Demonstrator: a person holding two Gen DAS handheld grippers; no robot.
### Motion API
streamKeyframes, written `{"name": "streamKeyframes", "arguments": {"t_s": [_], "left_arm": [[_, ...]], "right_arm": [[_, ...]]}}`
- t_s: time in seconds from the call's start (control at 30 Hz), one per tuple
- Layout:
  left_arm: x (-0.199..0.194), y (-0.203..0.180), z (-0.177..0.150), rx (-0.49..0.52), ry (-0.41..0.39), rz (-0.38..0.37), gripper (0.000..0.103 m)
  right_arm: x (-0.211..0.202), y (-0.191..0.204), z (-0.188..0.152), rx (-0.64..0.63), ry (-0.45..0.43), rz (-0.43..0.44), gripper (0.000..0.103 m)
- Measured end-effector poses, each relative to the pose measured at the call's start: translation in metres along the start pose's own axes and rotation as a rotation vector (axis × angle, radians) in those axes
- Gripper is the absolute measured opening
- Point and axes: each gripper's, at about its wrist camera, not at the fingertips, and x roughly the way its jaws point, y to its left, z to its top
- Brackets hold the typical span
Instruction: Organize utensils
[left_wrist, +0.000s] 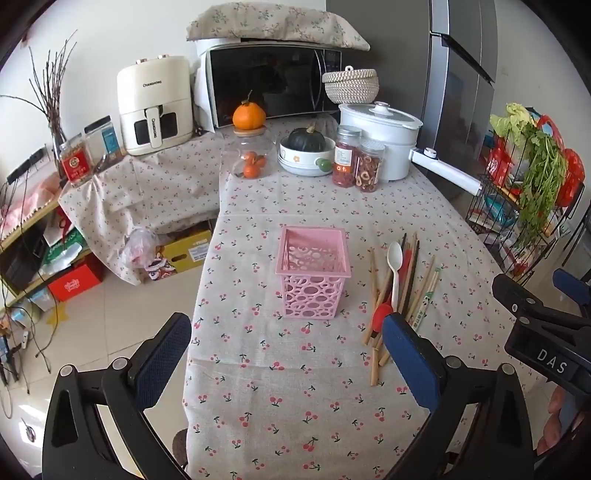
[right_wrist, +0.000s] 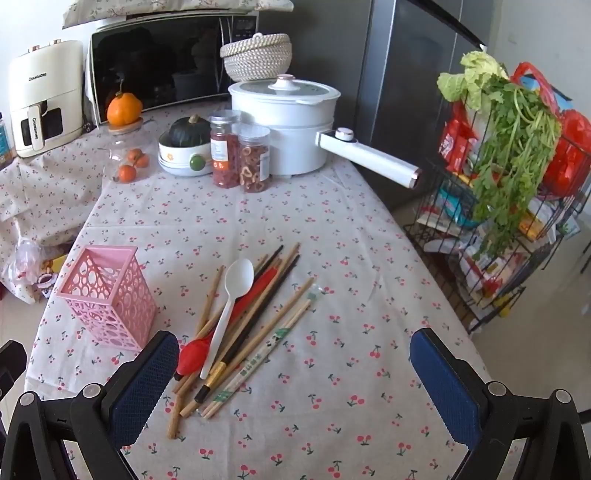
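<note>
While both grippers hover over the cherry-print tablecloth (right_wrist: 332, 258), neither has hold of anything: the left gripper (left_wrist: 286, 354) and the right gripper (right_wrist: 295, 373) each stand with jaws spread wide. Ahead of the left gripper stands the pink holder (left_wrist: 312, 273), upright. Just to its right lies a loose pile of chopsticks (right_wrist: 258, 325) with a white spoon (right_wrist: 232, 299) and a red spoon (right_wrist: 194, 356), near the right gripper's left finger.

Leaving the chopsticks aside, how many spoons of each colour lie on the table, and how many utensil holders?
White spoon: 1
Red spoon: 1
Pink holder: 1
Total: 3
</note>
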Motion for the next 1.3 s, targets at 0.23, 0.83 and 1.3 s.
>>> {"name": "streamKeyframes", "arguments": {"t_s": [0.23, 0.83, 1.3], "left_arm": [[-0.001, -0.0017, 0.0011, -0.001, 0.001, 0.0, 0.103], [-0.0028, -0.0004, 0.0034, 0.002, -0.008, -0.002, 0.103], [-0.0076, 0.0013, 0.009, -0.004, -0.018, -0.005, 0.103]], "right_arm": [[-0.0003, 0.0008, -0.0003, -0.005, -0.002, 0.003, 0.103], [-0.0011, 0.001, -0.0002, -0.006, -0.004, 0.002, 0.103], [-0.0051, 0.0022, 0.0024, 0.003, -0.016, 0.002, 0.103]]}}
